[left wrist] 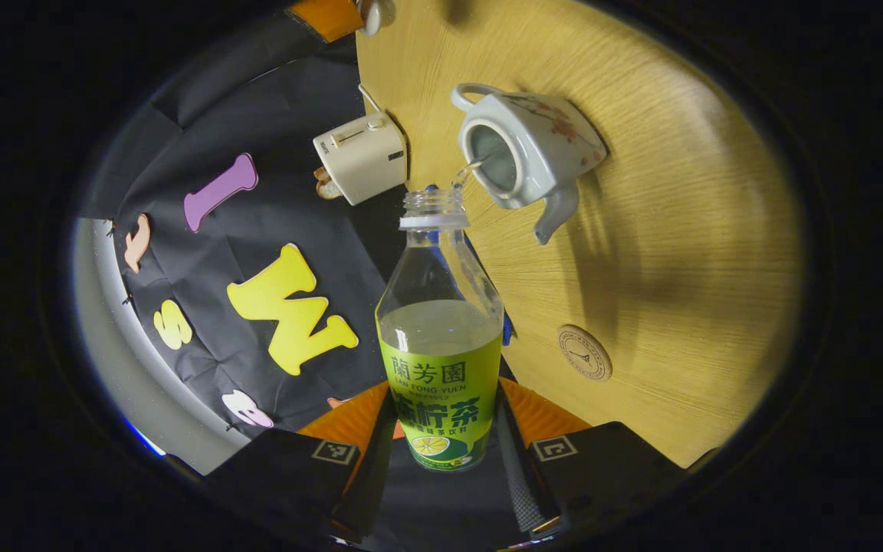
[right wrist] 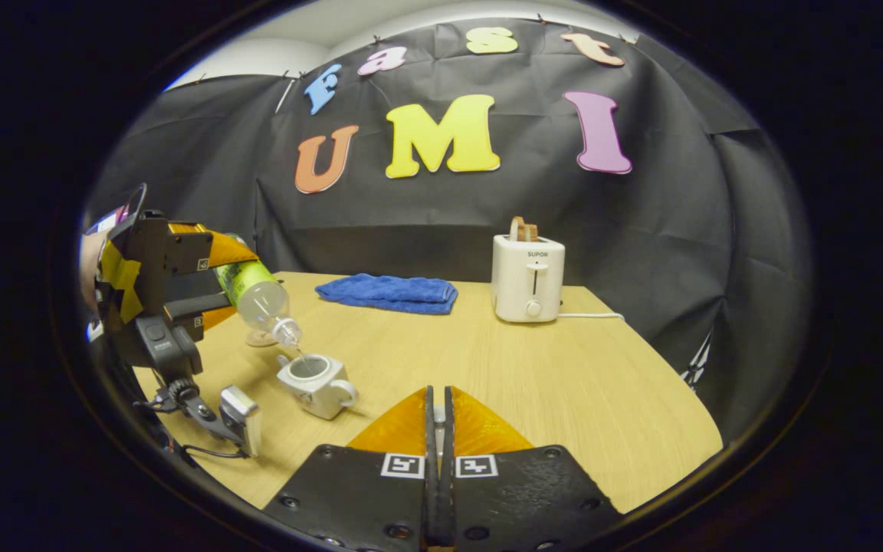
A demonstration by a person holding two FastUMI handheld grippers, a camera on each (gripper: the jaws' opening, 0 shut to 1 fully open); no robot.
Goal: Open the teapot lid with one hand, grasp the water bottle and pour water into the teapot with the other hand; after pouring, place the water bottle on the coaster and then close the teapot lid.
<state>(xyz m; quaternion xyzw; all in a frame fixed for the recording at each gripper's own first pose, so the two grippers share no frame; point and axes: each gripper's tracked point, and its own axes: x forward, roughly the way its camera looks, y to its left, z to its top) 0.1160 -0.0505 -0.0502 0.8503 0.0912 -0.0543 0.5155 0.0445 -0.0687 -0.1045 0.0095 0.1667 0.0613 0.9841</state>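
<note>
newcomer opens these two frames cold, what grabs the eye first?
The tilted water bottle in the left gripper, a thin stream running from its mouth into the open white teapot on the wooden table. Next, the right gripper, closed on something small and pale, possibly the lid, with the white toaster at the table's back edge.

Wooden table [right wrist: 533, 376] carries teapot [right wrist: 313, 381], coaster [left wrist: 584, 352], toaster [right wrist: 527, 278] and folded blue towel [right wrist: 388, 293]

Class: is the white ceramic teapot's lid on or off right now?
Off: the white ceramic teapot has a bare round opening, and water streams into it from the tilted clear plastic bottle.
</note>
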